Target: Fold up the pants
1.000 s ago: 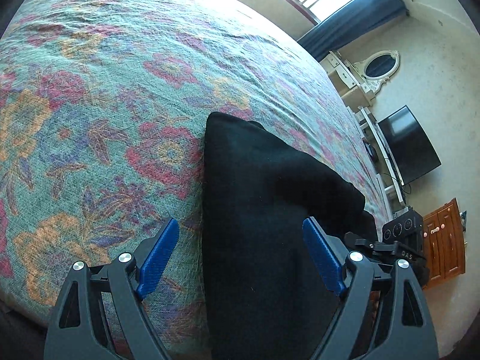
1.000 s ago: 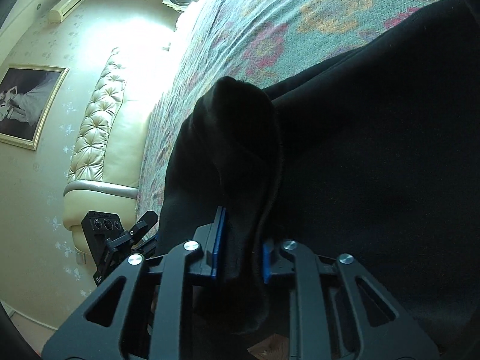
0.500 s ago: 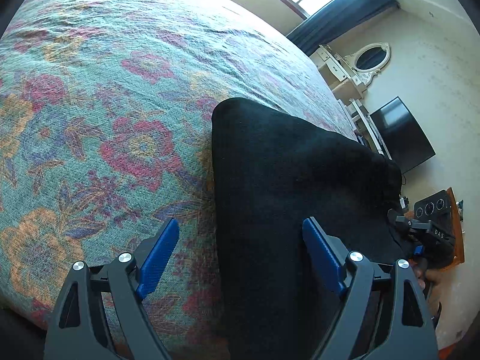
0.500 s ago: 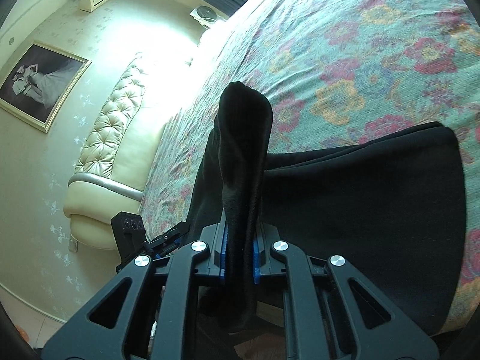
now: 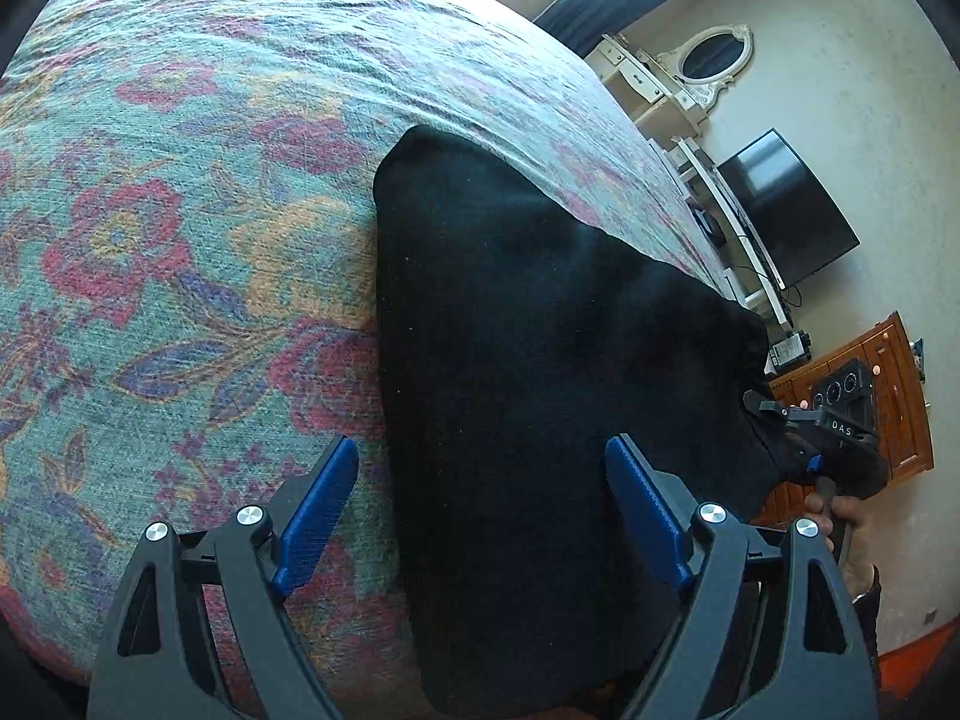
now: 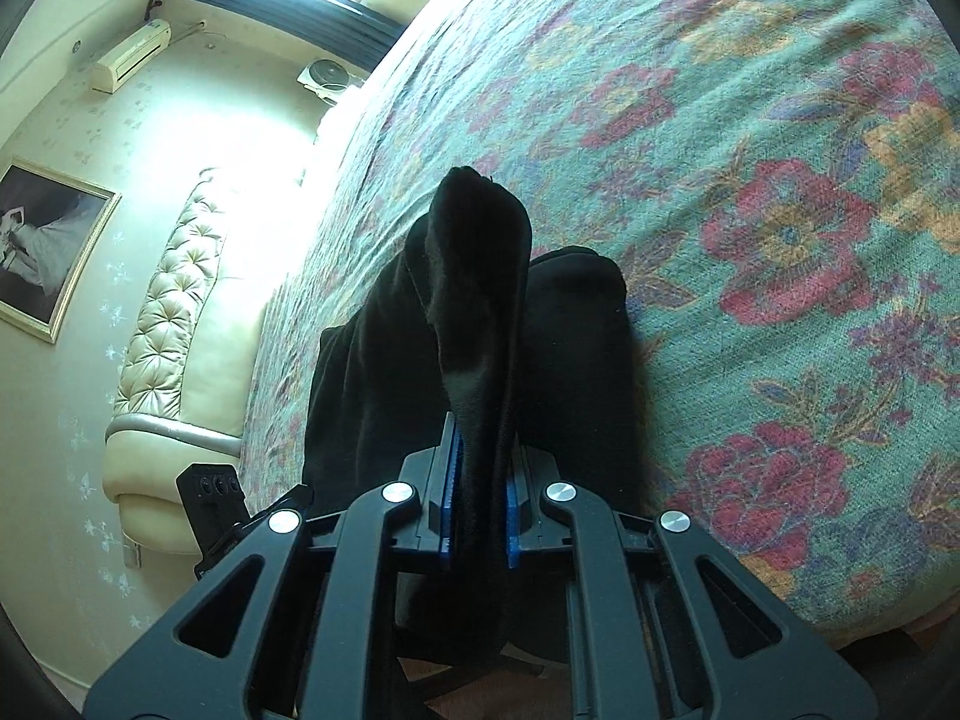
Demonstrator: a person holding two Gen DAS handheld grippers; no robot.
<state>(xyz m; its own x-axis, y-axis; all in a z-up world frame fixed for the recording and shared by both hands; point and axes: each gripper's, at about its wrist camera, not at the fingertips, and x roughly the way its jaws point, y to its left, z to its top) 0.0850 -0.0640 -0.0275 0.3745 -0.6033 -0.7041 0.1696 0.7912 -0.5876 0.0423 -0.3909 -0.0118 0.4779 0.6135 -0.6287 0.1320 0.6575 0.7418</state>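
Note:
Black pants (image 5: 540, 372) lie folded on the floral bedspread (image 5: 180, 210), hanging over the bed's near edge. My left gripper (image 5: 480, 498) is open and empty, its blue pads either side of the cloth's near part, above it. My right gripper (image 6: 478, 480) is shut on a bunched corner of the pants (image 6: 480, 300), holding it up off the bed. The right gripper also shows in the left wrist view (image 5: 834, 444) at the pants' right corner. The left gripper shows in the right wrist view (image 6: 222, 510) at lower left.
The bed's padded headboard (image 6: 168, 324) is at left in the right wrist view. A TV (image 5: 780, 210), a white dresser with mirror (image 5: 708, 66) and a wooden cabinet (image 5: 888, 396) stand beyond the bed's right side.
My right gripper has pulled its held corner of the pants across, so the cloth bunches narrower in its view. My left gripper stays open over the pants.

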